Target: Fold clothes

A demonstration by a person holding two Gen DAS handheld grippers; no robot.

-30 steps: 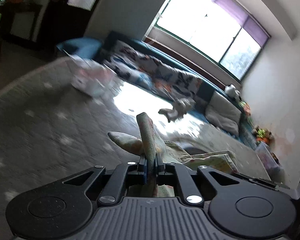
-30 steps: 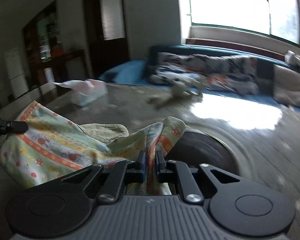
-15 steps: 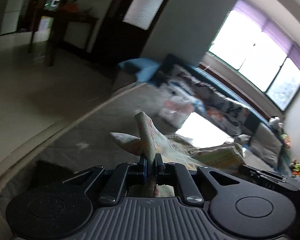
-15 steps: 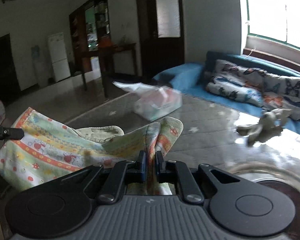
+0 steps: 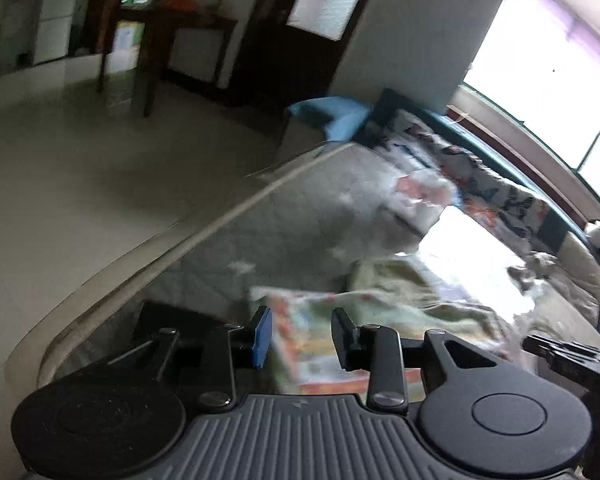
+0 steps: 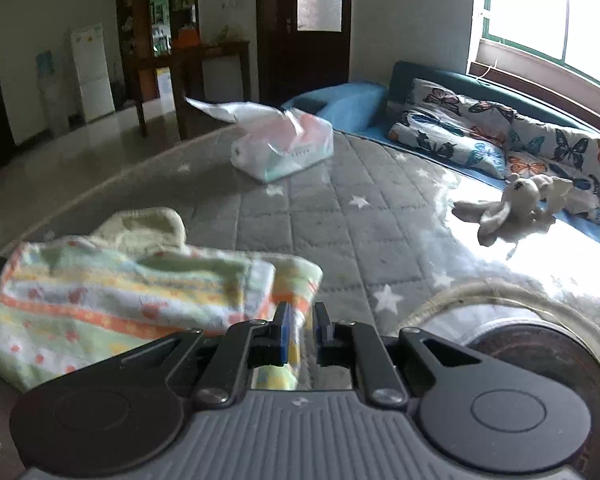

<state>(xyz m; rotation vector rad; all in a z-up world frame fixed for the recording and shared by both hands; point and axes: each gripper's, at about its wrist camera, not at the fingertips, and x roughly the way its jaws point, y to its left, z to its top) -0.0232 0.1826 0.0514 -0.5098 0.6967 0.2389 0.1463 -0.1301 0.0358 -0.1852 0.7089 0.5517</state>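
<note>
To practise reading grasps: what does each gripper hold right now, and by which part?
The left gripper is open and holds nothing. The right gripper is partly open with the garment's edge between its fingers; whether it grips is unclear.

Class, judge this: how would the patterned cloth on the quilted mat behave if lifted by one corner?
The patterned cloth is probably floppy: it lies in soft, rumpled folds. It is likely light, being thin fabric. It would probably drape and unfold rather than hold shape.

Left wrist cam sits low over the mat's (image 5: 284, 236) left edge, tilted, facing across toward the sofa (image 5: 492, 184) and window (image 5: 548, 80). Right wrist cam sits low by the near edge, level, facing the same sofa and door (image 6: 304, 28). Both close over the cloth (image 6: 112, 292); both catch the bag (image 6: 284, 148).
</note>
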